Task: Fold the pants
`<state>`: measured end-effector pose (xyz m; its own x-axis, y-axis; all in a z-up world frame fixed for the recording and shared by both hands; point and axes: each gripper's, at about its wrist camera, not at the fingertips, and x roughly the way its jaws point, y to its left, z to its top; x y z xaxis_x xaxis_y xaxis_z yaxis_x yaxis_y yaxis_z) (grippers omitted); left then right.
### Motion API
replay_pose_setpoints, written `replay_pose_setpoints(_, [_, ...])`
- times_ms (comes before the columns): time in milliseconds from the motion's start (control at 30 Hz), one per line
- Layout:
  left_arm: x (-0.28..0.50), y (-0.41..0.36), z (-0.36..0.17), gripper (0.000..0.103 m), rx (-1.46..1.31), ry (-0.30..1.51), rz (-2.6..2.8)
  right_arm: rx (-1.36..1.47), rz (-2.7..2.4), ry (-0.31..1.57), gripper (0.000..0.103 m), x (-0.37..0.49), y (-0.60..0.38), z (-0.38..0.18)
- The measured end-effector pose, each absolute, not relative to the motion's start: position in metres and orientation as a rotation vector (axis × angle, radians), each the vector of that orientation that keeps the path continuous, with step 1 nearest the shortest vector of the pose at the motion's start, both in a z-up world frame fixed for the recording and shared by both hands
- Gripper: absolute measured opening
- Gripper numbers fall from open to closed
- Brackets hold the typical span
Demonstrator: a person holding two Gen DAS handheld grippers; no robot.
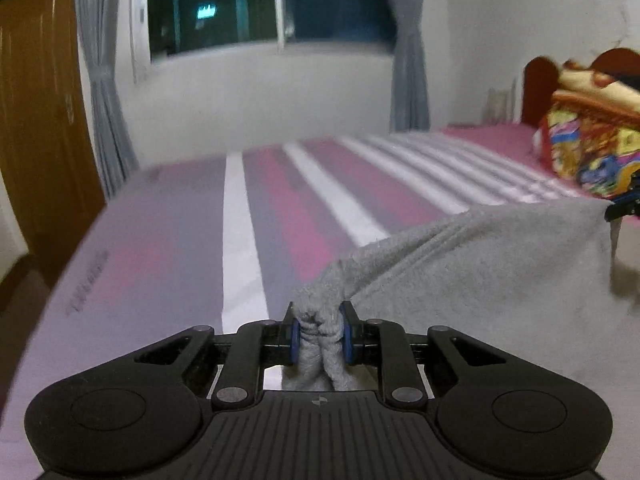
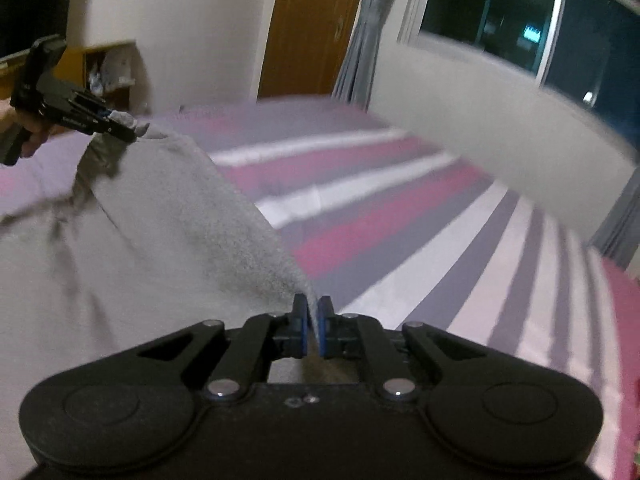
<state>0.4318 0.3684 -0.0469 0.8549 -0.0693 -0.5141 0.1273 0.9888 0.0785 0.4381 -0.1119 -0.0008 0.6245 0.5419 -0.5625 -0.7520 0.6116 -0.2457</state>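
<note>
The grey pants (image 1: 480,264) hang stretched in the air between my two grippers, above the striped bed. My left gripper (image 1: 319,334) is shut on a bunched corner of the pants. My right gripper (image 2: 314,330) is shut on a thin edge of the pants (image 2: 160,220). In the right wrist view the left gripper (image 2: 120,128) shows at the far left, holding the other end. In the left wrist view the right gripper (image 1: 622,206) shows at the right edge, pinching the cloth. The lower part of the pants hangs out of sight.
The bed (image 1: 168,240) has a pink, grey and white striped sheet. A colourful folded blanket (image 1: 588,140) lies by the wooden headboard (image 1: 538,88). A window with grey curtains (image 1: 408,60) is beyond the bed; a wooden wardrobe (image 1: 36,120) stands left.
</note>
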Motion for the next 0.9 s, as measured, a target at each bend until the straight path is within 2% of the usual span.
replay_pose_setpoints(167, [0.343, 0.362, -0.03, 0.02, 0.099, 0.489, -0.112, -0.498, 0.792, 0.419, 0.005, 0.349, -0.136, 0.011])
replay_pose_setpoints(333, [0.27, 0.354, -0.069, 0.02, 0.02, 0.533, -0.082, -0.442, 0.786, 0.482, 0.006, 0.282, -0.151, -0.027])
replay_pose_setpoints(367, [0.261, 0.353, -0.083, 0.02, -0.012, 0.558, -0.07, -0.398, 0.775, 0.516, 0.007, 0.274, -0.155, -0.039])
replay_pose_setpoints(433, [0.249, 0.349, -0.116, 0.02, -0.05, 0.637, -0.036, -0.341, 0.728, 0.589, 0.02, 0.267, -0.159, -0.066])
replay_pose_setpoints(467, [0.242, 0.344, -0.132, 0.022, -0.063, 0.675, -0.014, -0.317, 0.696, 0.639, 0.022, 0.265, -0.162, -0.078])
replay_pose_setpoints(567, [0.216, 0.341, -0.152, 0.024, -0.108, 0.702, 0.048, -0.162, 0.63, 0.702, 0.023, 0.261, -0.184, -0.086])
replay_pose_setpoints(700, [0.188, 0.348, -0.143, 0.024, -0.307, 0.599, 0.084, 0.062, 0.571, 0.695, 0.024, 0.257, -0.215, -0.068])
replay_pose_setpoints(767, [0.186, 0.345, -0.142, 0.025, -0.432, 0.565, 0.063, 0.155, 0.523, 0.713, 0.033, 0.266, -0.227, -0.066])
replay_pose_setpoints(800, [0.186, 0.346, -0.144, 0.025, -0.481, 0.562, 0.048, 0.193, 0.495, 0.726, 0.045, 0.272, -0.225, -0.069])
replay_pose_setpoints(833, [0.189, 0.347, -0.146, 0.025, -0.528, 0.568, 0.041, 0.231, 0.475, 0.744, 0.051, 0.278, -0.217, -0.072])
replay_pose_setpoints(900, [0.193, 0.349, -0.153, 0.025, -0.623, 0.575, 0.03, 0.312, 0.443, 0.795, 0.052, 0.291, -0.222, -0.081])
